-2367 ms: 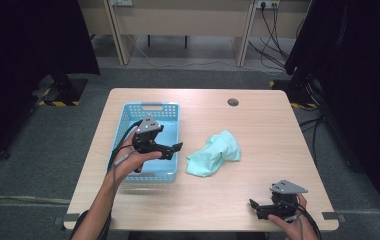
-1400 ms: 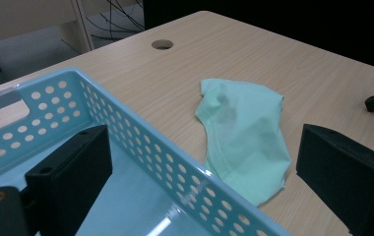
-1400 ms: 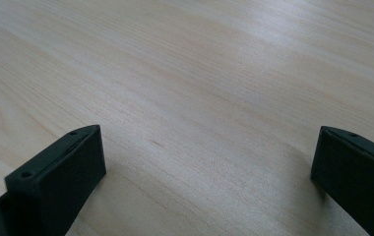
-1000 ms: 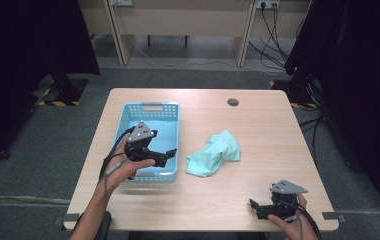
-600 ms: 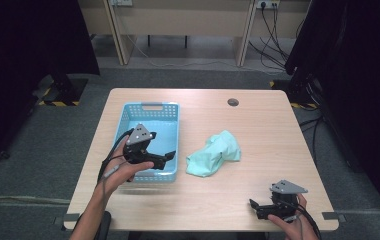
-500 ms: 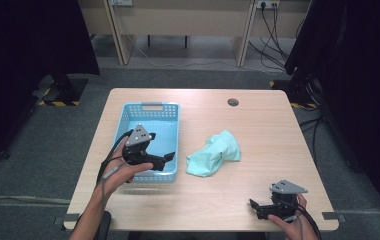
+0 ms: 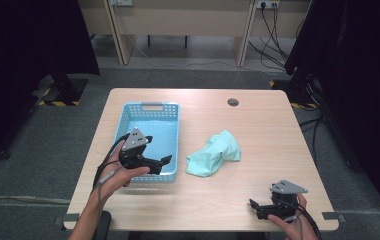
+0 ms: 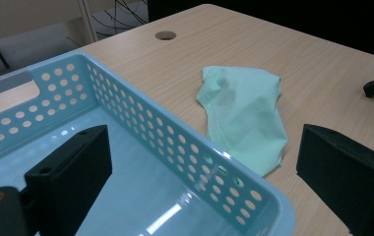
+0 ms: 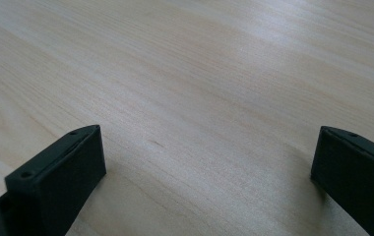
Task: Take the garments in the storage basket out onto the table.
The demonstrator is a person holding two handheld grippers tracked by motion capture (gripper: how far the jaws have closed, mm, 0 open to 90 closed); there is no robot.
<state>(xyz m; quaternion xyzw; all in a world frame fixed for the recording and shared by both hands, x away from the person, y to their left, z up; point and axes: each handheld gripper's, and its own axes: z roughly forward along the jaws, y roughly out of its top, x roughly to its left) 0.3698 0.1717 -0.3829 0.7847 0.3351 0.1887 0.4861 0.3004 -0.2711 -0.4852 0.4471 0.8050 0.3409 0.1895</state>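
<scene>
High view: my left gripper [image 7: 162,161] hovers wide open over basket [image 7: 149,141] | green cloth [image 7: 214,154] lies just right of basket | right gripper [image 7: 254,206] wide, empty | step, I judge: reach; next: clear basket wall.

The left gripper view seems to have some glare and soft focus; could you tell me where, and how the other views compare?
Left gripper view: white glare streaks on the basket floor, near fingers soft. Right gripper view: the table blurs and brightens toward the top. High view: evenly lit table, dark surroundings, cloth sharp enough.
</scene>
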